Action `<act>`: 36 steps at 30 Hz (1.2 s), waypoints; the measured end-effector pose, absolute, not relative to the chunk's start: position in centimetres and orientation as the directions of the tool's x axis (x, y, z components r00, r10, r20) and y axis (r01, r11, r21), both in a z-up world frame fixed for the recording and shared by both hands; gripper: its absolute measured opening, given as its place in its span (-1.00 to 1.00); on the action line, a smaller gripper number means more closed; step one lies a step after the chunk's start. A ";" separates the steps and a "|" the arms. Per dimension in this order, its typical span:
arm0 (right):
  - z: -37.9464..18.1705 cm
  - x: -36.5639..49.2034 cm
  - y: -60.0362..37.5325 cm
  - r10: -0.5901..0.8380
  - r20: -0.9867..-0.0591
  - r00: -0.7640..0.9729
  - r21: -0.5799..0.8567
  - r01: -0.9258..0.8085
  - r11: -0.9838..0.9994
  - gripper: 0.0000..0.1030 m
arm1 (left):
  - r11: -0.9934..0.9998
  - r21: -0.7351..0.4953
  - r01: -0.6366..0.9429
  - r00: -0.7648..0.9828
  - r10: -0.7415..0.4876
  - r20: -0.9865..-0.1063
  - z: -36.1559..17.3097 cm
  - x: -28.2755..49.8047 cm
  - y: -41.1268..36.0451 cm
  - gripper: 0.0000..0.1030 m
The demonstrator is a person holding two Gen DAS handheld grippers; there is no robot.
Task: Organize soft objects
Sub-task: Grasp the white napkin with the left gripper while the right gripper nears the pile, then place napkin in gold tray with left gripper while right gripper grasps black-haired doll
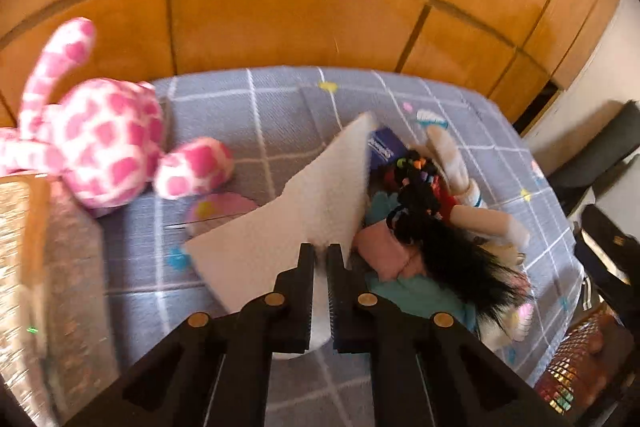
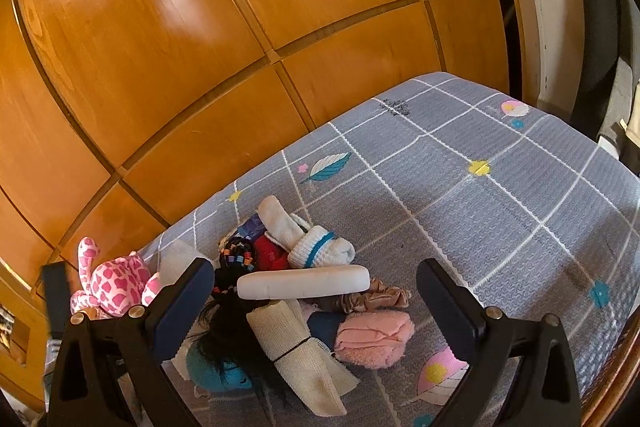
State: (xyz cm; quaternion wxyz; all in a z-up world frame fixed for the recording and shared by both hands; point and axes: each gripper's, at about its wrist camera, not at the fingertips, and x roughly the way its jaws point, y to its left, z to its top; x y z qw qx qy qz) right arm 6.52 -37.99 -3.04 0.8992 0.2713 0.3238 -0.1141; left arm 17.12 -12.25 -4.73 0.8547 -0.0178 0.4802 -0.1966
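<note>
My left gripper (image 1: 320, 255) is shut on a white cloth (image 1: 304, 203) and holds it above the grey checked mat (image 1: 248, 115). A pink-and-white spotted plush (image 1: 100, 143) lies at the mat's left; it also shows in the right wrist view (image 2: 116, 285). A pile of soft things lies right of the cloth: a doll with black hair (image 1: 452, 251), white socks (image 2: 316, 245), a pink towel (image 2: 374, 337), a rolled cream cloth (image 2: 304, 359), a white foam bar (image 2: 304, 285). My right gripper (image 2: 316, 301) is open and empty above this pile.
Wooden cabinet doors (image 2: 200, 47) run along the mat's far edge. A cardboard box (image 1: 24, 251) stands at the left. A dark chair (image 1: 596, 155) and a woven basket (image 1: 576, 367) are at the right. The mat's right half (image 2: 500, 195) is bare.
</note>
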 end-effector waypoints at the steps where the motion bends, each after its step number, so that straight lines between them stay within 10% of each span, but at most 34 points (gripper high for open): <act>1: -3.1 6.5 -38.0 -0.030 -0.646 0.763 0.413 0.382 0.827 0.98 | 0.922 -0.220 0.318 0.471 -0.355 -0.808 -4.2 16.6 -11.8 -0.87; 7: -3.2 6.7 -37.8 -0.032 -0.656 0.754 0.396 0.381 0.836 0.81 | 0.915 -0.234 0.328 0.486 -0.376 -0.789 -2.2 13.5 -9.7 -0.89; 14: -3.5 7.8 -35.5 0.044 -0.690 0.722 0.350 0.281 0.894 -0.25 | 0.897 -0.216 0.385 0.527 -0.406 -0.747 0.3 10.0 -8.4 -0.90; 27: -8.2 16.1 -28.1 0.141 -0.853 0.502 0.210 0.084 0.974 -0.25 | 0.895 -0.231 0.382 0.618 -0.433 -0.656 5.3 9.3 -4.6 -0.90; 36: -9.8 15.9 -27.7 0.114 -0.882 0.457 0.155 0.053 0.986 -0.45 | 0.968 -0.201 0.150 0.761 -0.243 -0.602 8.7 14.3 4.1 -0.90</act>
